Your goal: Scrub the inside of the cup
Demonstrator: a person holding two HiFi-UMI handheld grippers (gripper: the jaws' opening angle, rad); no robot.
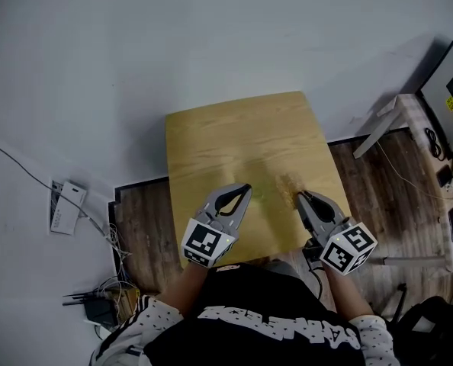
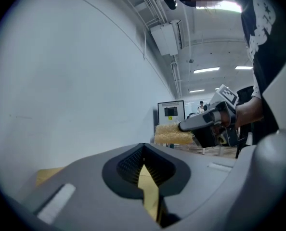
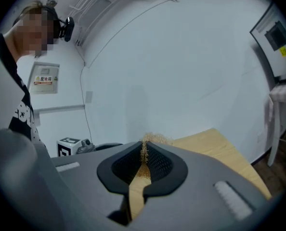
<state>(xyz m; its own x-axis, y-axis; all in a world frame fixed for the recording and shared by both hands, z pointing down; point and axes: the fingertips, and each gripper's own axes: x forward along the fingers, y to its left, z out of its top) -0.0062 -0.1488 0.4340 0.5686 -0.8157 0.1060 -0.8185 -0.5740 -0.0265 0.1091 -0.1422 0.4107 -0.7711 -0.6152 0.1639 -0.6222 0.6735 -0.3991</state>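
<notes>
1. Scrubber (image 2: pixel 173 134): a straw-coloured pad of coarse fibres, pinched at one end in the jaws of the right gripper (image 1: pixel 299 195), the rest jutting past the tips above the bench (image 1: pixel 234 128).
2. Left gripper (image 1: pixel 247 187): jaws pressed together with nothing between them, held level just left of the scrubber.
3. Cup: no view shows it plainly. A faint greenish blur (image 1: pixel 266 191) lies between the two grippers over the bench, and I cannot tell whether that is the cup.
4. Handling, as a judgement: the pad looks light, soft and springy. It should squash to fit a cup's inside, so the end grip suits it.
5. A cup would likely be light and smooth-walled, so it could spin or tip under scrubbing. The empty left jaws should take it by the wall or rim and brace it.
</notes>
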